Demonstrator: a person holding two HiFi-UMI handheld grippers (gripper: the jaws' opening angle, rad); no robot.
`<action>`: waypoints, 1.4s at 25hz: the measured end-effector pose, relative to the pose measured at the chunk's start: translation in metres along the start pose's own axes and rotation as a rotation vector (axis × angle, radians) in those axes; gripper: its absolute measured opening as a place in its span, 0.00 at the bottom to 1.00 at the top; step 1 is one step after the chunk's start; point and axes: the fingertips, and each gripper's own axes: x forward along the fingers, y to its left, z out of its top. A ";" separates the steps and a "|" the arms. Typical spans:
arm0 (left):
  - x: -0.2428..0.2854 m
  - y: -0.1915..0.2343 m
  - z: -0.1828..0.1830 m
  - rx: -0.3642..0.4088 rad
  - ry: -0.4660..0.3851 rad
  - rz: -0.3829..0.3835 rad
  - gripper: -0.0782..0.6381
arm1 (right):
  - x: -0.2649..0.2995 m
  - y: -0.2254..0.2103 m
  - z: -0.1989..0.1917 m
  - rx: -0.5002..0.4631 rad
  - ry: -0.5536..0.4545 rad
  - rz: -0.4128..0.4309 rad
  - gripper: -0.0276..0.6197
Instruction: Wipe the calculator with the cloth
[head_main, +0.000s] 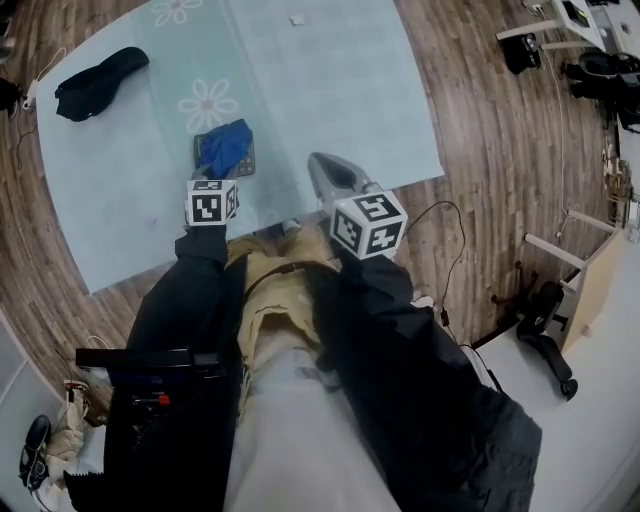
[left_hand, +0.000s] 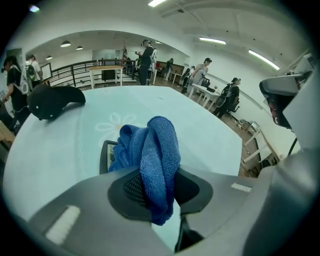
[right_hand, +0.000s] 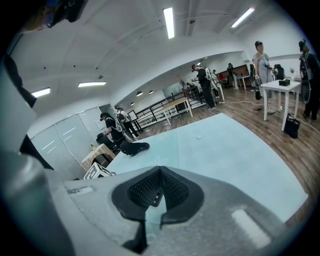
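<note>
A dark calculator (head_main: 243, 163) lies on the pale blue flowered mat (head_main: 330, 90), near its front edge. A crumpled blue cloth (head_main: 224, 145) rests on top of it and hides most of it. My left gripper (head_main: 221, 170) is shut on the cloth; in the left gripper view the cloth (left_hand: 155, 155) bulges up between the jaws (left_hand: 157, 192), and the calculator's (left_hand: 105, 155) corner shows just beyond. My right gripper (head_main: 322, 165) hovers to the right of the calculator, apart from it. In its own view the right gripper (right_hand: 159, 186) is shut with nothing in it.
A black cap-like object (head_main: 98, 82) lies at the mat's far left. A small white scrap (head_main: 297, 19) sits at the far middle. Wooden floor surrounds the mat, with a cable (head_main: 455, 250), a black chair base (head_main: 545, 330) and white furniture (head_main: 590, 280) on the right. People stand far off.
</note>
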 end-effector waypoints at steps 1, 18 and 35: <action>0.000 -0.006 -0.002 0.001 0.006 -0.017 0.24 | 0.000 0.001 0.001 -0.001 -0.001 0.002 0.04; -0.013 -0.086 0.000 -0.081 -0.006 -0.324 0.24 | 0.003 0.011 0.018 -0.038 -0.053 0.016 0.04; -0.176 0.008 0.182 -0.147 -0.580 -0.188 0.24 | -0.003 0.078 0.140 -0.230 -0.314 0.064 0.04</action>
